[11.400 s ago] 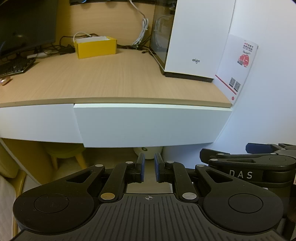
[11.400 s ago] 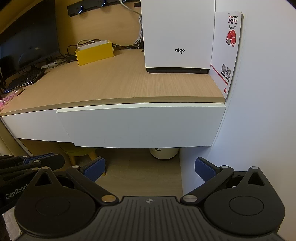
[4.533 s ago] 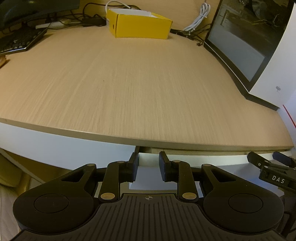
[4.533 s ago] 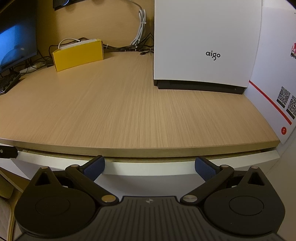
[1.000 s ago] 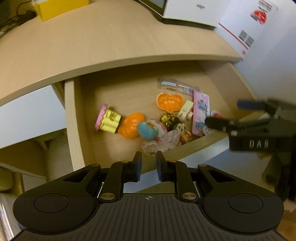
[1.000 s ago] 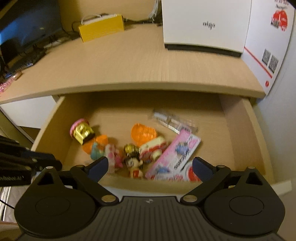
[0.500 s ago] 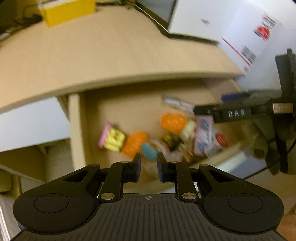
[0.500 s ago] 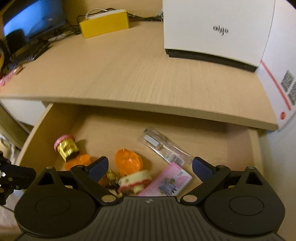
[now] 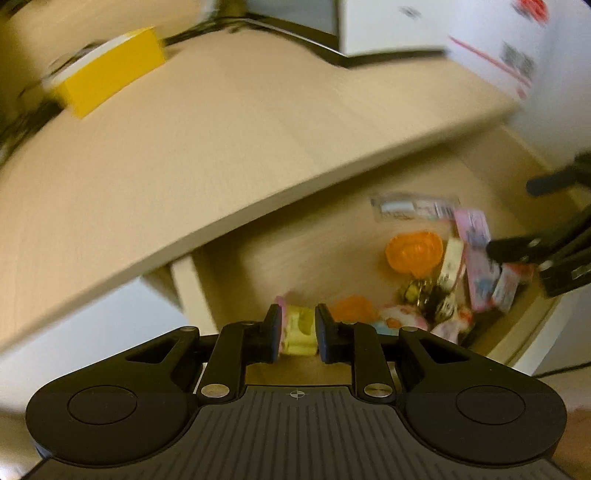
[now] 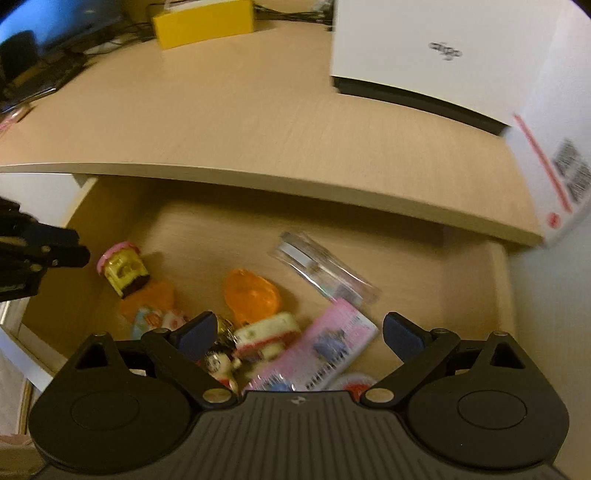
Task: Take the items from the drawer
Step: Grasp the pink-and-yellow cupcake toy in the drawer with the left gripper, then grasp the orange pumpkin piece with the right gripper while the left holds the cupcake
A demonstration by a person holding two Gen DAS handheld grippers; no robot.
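Observation:
The drawer [image 10: 207, 236] stands pulled out under the desk, with several small toys in it. A yellow toy with a pink lid [image 10: 122, 271] lies at its left, beside an orange piece [image 10: 155, 295]. An orange pumpkin shell [image 10: 253, 293], a clear packet [image 10: 325, 269], a pink card packet [image 10: 325, 350] and a small figurine [image 10: 218, 363] lie toward the middle and front. My right gripper [image 10: 299, 334] hangs open over the front items. My left gripper [image 9: 298, 332] has its jaws close together. The yellow toy [image 9: 299, 326] shows behind the gap, not gripped. The left view is blurred.
The desk top [image 10: 258, 110] overhangs the drawer's back. On it stand a yellow box [image 10: 205, 20], a white computer case [image 10: 436, 51] and a white card with red print [image 10: 554, 158]. A keyboard [image 10: 33, 85] lies far left. The drawer's left wall [image 9: 188, 291] is near my left gripper.
Both grippers have come closer to the drawer. The left one has swung left, so the yellow toy now lines up behind its jaws. The right one sits lower over the front items.

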